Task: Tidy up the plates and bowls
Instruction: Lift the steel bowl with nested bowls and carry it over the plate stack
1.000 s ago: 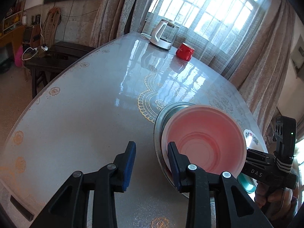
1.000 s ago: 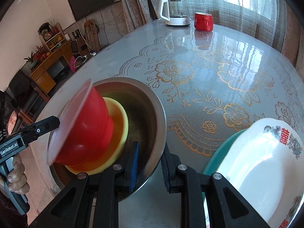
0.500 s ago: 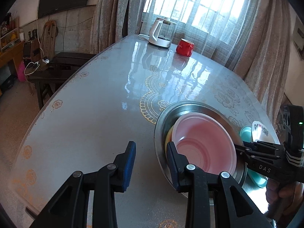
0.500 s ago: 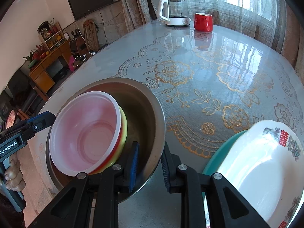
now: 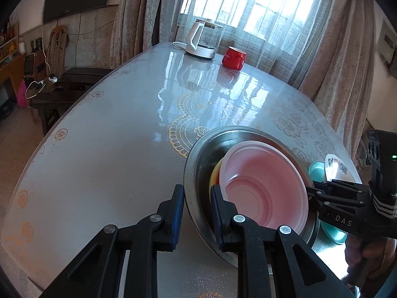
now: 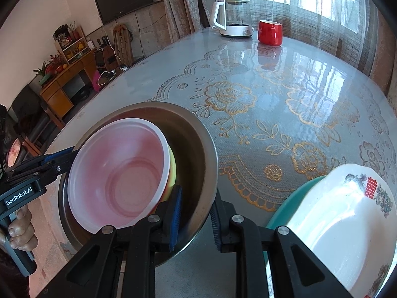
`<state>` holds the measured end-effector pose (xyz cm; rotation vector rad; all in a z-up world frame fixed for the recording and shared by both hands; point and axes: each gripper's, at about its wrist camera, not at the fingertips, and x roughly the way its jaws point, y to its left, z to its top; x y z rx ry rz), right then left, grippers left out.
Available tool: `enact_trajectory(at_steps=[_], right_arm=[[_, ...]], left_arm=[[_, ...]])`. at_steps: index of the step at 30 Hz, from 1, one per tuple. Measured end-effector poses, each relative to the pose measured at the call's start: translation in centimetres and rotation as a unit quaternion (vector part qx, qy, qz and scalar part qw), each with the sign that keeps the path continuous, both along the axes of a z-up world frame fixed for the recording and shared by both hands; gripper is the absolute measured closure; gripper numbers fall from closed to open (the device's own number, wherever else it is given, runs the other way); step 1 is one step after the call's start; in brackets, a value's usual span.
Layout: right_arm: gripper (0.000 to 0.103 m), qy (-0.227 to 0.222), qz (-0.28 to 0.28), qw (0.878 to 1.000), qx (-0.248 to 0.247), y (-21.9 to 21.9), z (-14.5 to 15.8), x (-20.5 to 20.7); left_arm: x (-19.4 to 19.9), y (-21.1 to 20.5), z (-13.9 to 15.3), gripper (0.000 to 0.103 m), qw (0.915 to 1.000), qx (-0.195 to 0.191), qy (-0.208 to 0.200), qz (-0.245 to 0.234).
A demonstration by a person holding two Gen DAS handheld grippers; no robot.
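A steel bowl [image 5: 198, 154] [image 6: 198, 134] stands near the table's front edge. Inside it a translucent red plastic bowl [image 5: 263, 181] [image 6: 119, 168] is nested in a yellow bowl [image 5: 214, 173] [image 6: 172, 166]. My left gripper [image 5: 197, 204] straddles the steel bowl's left rim, one finger outside and one inside. Its jaws are closing and the pads meet the rim. My right gripper [image 6: 196, 211] is shut on the opposite rim in the same way. Right of the bowl, a white patterned plate [image 6: 335, 223] lies on a teal plate [image 6: 297, 191].
A white kettle [image 5: 201, 41] and a red mug [image 5: 233, 58] stand at the table's far end by the window. A person's hand [image 6: 19, 231] holds the left gripper's handle. The glossy floral tabletop [image 6: 273, 87] stretches beyond the bowls.
The red plastic bowl went from tilted on its side to lying level in the yellow bowl. My left jaws narrowed onto the steel bowl's rim. The right gripper stayed put.
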<state>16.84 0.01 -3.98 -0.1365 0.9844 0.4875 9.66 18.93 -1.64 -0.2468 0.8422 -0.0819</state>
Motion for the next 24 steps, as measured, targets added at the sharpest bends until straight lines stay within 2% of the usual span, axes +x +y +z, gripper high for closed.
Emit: enact_trajectory(at_steps=[9,24], right_arm=[[0.081,-0.002,-0.004,1.0,-0.005,0.1,-0.1,-0.2],[0.081,0.012,-0.006,0.998,0.063,-1.4,0.7,-1.0]], left_arm=[[-0.8,-0.6,0.2,0.083,0.9999,0.014,-0.005,0.006],[-2.5,-0.6,1.2,0.083,0.9995,0.006,-0.024,0.021]])
